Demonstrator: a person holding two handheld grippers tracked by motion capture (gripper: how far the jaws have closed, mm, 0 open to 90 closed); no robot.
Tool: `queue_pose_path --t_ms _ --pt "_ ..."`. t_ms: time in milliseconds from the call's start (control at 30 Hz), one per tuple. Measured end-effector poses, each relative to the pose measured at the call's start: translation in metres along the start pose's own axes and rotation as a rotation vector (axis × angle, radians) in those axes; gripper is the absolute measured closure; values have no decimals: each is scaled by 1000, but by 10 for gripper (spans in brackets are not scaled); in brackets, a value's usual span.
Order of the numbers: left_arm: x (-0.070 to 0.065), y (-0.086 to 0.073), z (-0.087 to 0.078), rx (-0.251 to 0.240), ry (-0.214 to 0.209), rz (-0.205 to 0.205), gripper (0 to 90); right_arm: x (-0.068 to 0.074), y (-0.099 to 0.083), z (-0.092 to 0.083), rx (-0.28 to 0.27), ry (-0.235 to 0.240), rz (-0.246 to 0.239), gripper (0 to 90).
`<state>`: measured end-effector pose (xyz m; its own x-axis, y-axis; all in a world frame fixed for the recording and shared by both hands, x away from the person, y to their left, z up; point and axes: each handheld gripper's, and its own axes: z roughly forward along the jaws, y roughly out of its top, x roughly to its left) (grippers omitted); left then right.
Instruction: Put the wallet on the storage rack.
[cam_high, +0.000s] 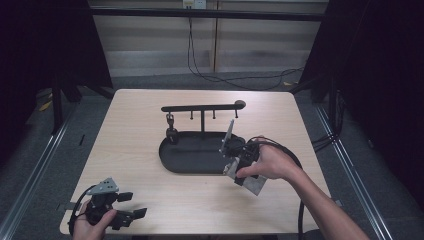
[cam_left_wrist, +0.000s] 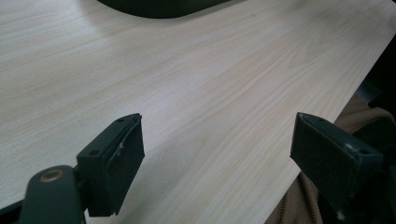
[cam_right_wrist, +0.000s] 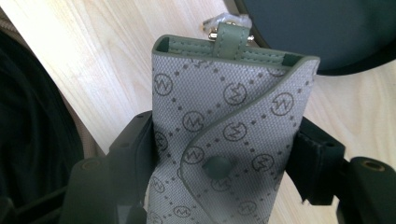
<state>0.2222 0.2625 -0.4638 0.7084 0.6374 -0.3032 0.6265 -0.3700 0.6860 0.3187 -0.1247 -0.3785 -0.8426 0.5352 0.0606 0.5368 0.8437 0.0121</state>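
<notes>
The right gripper (cam_right_wrist: 219, 154) is squeezing a grey pouch (cam_right_wrist: 229, 116). Its two black jaws are pressing on the pouch from both sides. The bottom of the pouch is running off the lower edge of the right gripper view, so that end is cut off. A round snap (cam_right_wrist: 217, 166) is sitting on the flap. A small strap (cam_right_wrist: 232, 39) is sticking out of the top, and something shiny and clear behind it is too blurry to tell.

In the high view, the pouch (cam_high: 229, 136) is standing tilted over the right end of a dark tray (cam_high: 192, 155). The right hand (cam_high: 267, 162) is covering much of the right gripper (cam_high: 235, 155) there, so its jaws are hard to see. It is hard to tell whether the pouch is touching the tray.

A rack (cam_high: 202, 107) with small hooks is rising from the tray. A little dark thing (cam_high: 170, 131) is hanging from the left hook, too small to make out.

The left gripper (cam_left_wrist: 217, 154) is sitting low near the front left corner of the table (cam_left_wrist: 187, 84). Its jaws are standing wide apart with just bare wood between them. The left hand (cam_high: 92, 225) is partly cut off by the bottom edge of the high view. A brown cloth (cam_left_wrist: 299, 205) is peeking in beside the table edge.

Black cables (cam_high: 225, 75) are lying on the floor behind the table.
</notes>
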Motion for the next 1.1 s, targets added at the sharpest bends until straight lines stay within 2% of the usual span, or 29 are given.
queue_pose_path --t_ms 300,800,1033,1100 --pt "0 0 -1 4 3 2 174 -7 2 -8 19 8 10 322" --pt "1 0 -2 -2 2 -2 173 -24 6 -33 -31 -13 61 322" --pt "1 0 -2 -4 5 0 173 -41 1 -41 -84 -6 129 322" --pt "1 0 -2 -7 6 -2 173 -46 -1 -40 -102 -9 171 322"
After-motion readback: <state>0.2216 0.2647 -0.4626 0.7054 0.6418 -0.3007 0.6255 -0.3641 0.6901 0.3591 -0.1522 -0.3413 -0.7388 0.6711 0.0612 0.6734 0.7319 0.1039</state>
